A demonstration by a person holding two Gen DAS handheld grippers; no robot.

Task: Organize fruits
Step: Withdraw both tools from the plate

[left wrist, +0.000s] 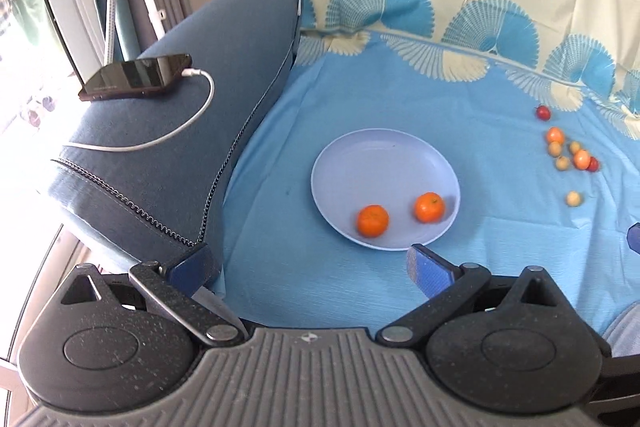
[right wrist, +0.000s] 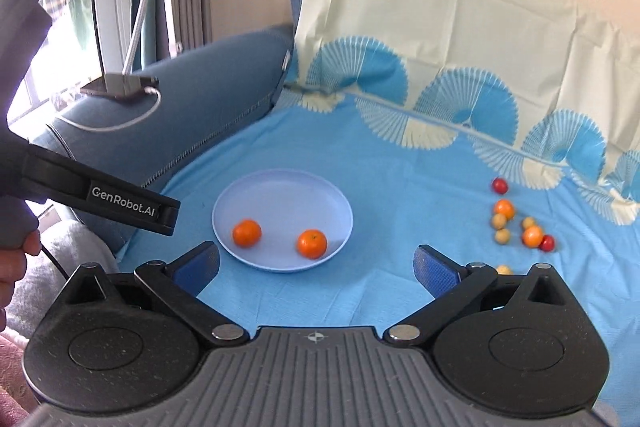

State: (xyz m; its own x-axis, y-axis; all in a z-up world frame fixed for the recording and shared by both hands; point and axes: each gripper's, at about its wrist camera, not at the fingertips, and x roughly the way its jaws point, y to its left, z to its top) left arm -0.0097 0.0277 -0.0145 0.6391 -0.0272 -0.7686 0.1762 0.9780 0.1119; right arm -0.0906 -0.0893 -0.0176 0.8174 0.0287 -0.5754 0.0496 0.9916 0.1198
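A pale blue plate (left wrist: 360, 155) (right wrist: 272, 195) lies on the blue cloth with two oranges in it: one on the left (left wrist: 372, 220) (right wrist: 247, 233), one on the right (left wrist: 429, 207) (right wrist: 311, 243). A cluster of small fruits (left wrist: 568, 151) (right wrist: 516, 223), orange, tan and red, lies loose on the cloth to the right. My left gripper (left wrist: 308, 263) hangs open and empty above the plate's near edge. My right gripper (right wrist: 316, 263) is open and empty too, just short of the plate. The left gripper's black body (right wrist: 120, 205) shows at the left of the right wrist view.
A blue sofa armrest (left wrist: 192, 131) (right wrist: 200, 99) rises left of the cloth, with a phone (left wrist: 136, 77) (right wrist: 118, 85) on a white charging cable on top. The cloth-draped backrest (right wrist: 440, 27) stands behind. A hand (right wrist: 16, 259) grips at the left edge.
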